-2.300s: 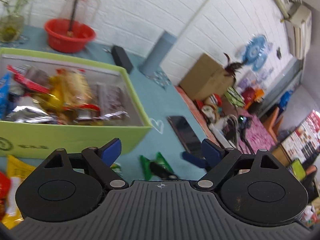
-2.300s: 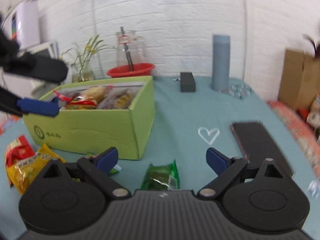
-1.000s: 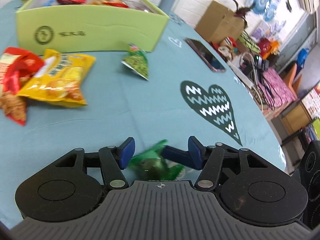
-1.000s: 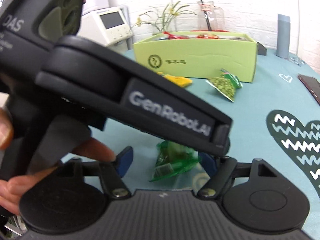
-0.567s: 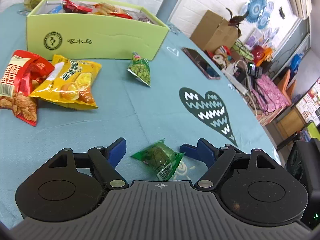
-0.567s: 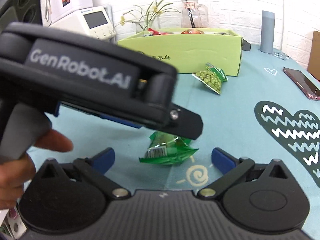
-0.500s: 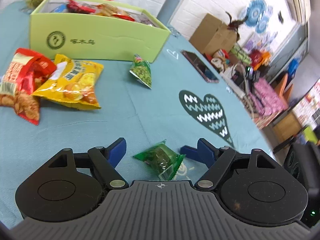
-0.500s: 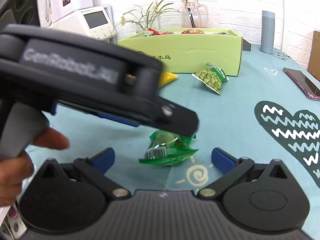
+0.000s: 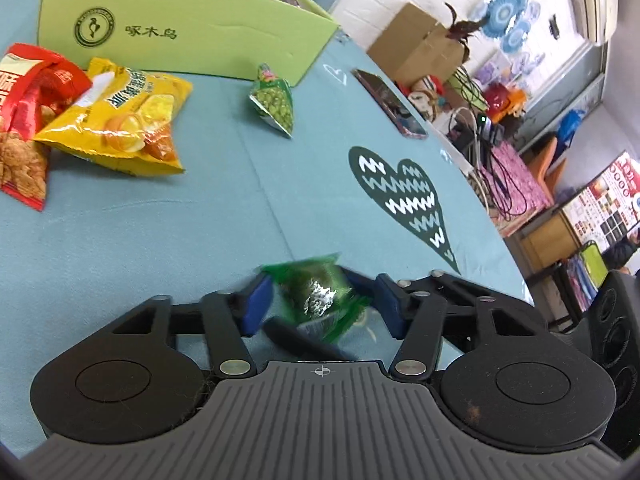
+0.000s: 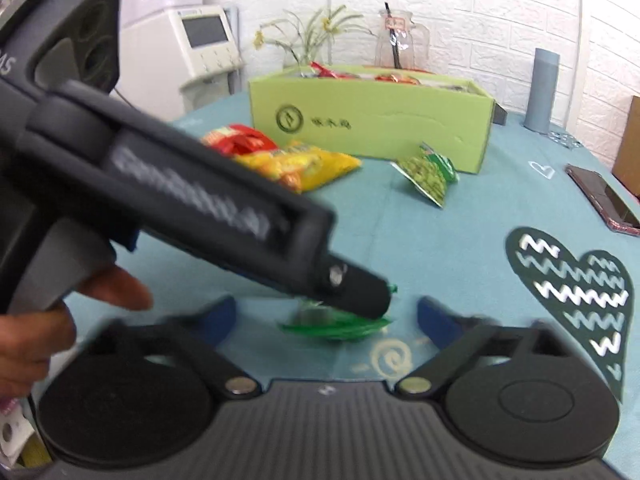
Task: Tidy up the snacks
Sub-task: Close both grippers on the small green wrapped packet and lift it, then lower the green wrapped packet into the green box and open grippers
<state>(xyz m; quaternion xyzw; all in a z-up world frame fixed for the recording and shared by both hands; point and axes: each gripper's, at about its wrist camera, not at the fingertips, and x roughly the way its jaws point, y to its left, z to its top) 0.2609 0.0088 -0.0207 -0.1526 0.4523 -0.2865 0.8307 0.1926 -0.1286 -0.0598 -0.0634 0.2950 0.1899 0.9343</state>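
A small green snack packet (image 9: 318,294) lies on the teal tablecloth between the blue pads of my left gripper (image 9: 320,300), whose jaws stand partly closed around it without clear contact. The same packet (image 10: 340,326) shows in the right wrist view, partly hidden by the left gripper's body (image 10: 192,200). My right gripper (image 10: 326,316) is open, hovering behind the packet. A green box (image 9: 180,36) holding several snacks stands at the far side. A green pea packet (image 9: 274,102), a yellow chip bag (image 9: 120,120) and a red bag (image 9: 28,116) lie in front of it.
A phone (image 9: 386,102) lies at the table's right side, past a dark heart print (image 9: 404,200). A grey cylinder (image 10: 542,90), a glass jug (image 10: 400,42) and a flower vase (image 10: 308,46) stand behind the box. The table edge runs close on the right.
My left gripper has moved down and forward over the small green packet and its jaws have narrowed around it. The right gripper has stayed open in about the same place.
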